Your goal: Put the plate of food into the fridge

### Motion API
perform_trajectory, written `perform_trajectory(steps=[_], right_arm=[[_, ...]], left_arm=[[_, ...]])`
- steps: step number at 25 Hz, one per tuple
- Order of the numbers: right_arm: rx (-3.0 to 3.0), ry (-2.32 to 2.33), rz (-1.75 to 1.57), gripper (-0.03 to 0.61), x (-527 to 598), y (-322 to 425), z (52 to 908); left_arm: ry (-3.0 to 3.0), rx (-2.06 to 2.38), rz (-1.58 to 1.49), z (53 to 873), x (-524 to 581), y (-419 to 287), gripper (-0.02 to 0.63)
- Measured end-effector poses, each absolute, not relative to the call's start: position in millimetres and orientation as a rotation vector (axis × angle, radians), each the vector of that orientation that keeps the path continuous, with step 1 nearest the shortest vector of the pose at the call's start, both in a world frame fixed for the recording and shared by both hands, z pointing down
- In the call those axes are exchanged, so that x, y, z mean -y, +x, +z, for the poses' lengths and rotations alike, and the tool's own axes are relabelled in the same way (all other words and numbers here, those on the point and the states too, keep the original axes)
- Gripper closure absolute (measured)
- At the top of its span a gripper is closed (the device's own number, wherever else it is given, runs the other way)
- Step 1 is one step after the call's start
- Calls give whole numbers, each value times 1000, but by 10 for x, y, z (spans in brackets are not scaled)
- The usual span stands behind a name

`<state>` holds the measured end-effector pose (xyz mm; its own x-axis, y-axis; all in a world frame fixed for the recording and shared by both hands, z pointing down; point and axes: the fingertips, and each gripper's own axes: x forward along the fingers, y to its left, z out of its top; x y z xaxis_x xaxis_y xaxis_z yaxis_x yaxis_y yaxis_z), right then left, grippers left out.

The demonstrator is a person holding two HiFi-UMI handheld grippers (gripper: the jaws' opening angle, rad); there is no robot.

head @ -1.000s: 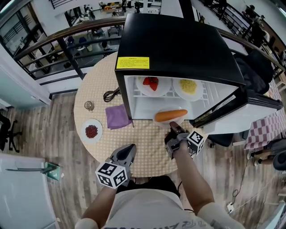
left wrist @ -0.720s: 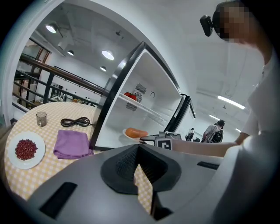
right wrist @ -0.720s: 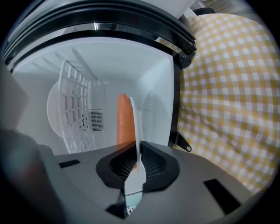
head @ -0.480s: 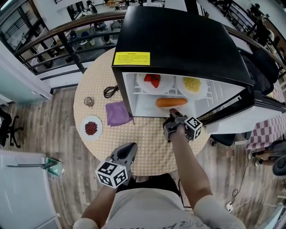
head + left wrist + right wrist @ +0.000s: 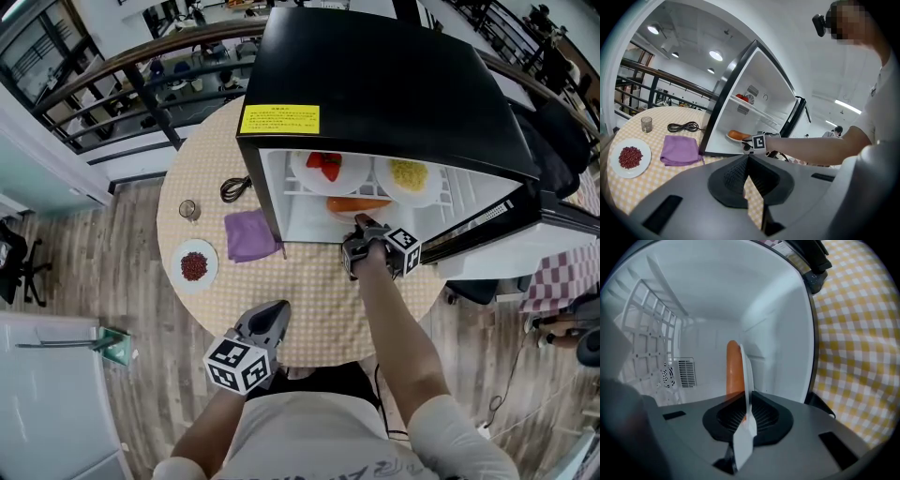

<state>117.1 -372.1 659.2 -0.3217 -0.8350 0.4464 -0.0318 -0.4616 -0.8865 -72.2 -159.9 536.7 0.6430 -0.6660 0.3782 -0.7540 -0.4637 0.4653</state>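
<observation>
The white plate (image 5: 360, 205) with a long orange food (image 5: 733, 366) sits in the lower compartment of the open black fridge (image 5: 375, 84). My right gripper (image 5: 362, 227) is at the fridge's mouth, shut on the plate's near rim (image 5: 747, 380). In the right gripper view the plate stands edge-on between the pads (image 5: 761, 416), with the white fridge interior behind it. My left gripper (image 5: 273, 320) hangs over the table's near edge, shut and holding nothing. In the left gripper view its tips (image 5: 747, 157) meet.
The upper wire shelf holds a plate of red food (image 5: 326, 166) and a plate of yellow food (image 5: 409, 174). The fridge door (image 5: 487, 230) stands open at right. On the checked table (image 5: 309, 300) lie a purple cloth (image 5: 249, 235), a plate of red beans (image 5: 194, 265), a glass (image 5: 189, 210) and a black cable (image 5: 234, 188).
My right gripper has carried the plate from in front of the fridge into the lower compartment. The left gripper has stayed in place.
</observation>
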Motion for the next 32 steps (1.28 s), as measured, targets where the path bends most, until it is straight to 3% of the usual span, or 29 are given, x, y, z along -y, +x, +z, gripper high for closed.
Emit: perform_trajectory(steps=[15, 25, 32], right_arm=[[-1237, -1314, -1806, 532, 3829, 1146, 6540], [-1541, -1292, -1762, 373, 3825, 1044, 6463], [-2032, -1471, -1659, 353, 3778, 859, 6392]], left_arm=[[2233, 1095, 187, 5414, 1561, -722, 611], [2209, 1095, 209, 5514, 1510, -772, 611], [2193, 1097, 220, 5561, 1492, -835, 611]])
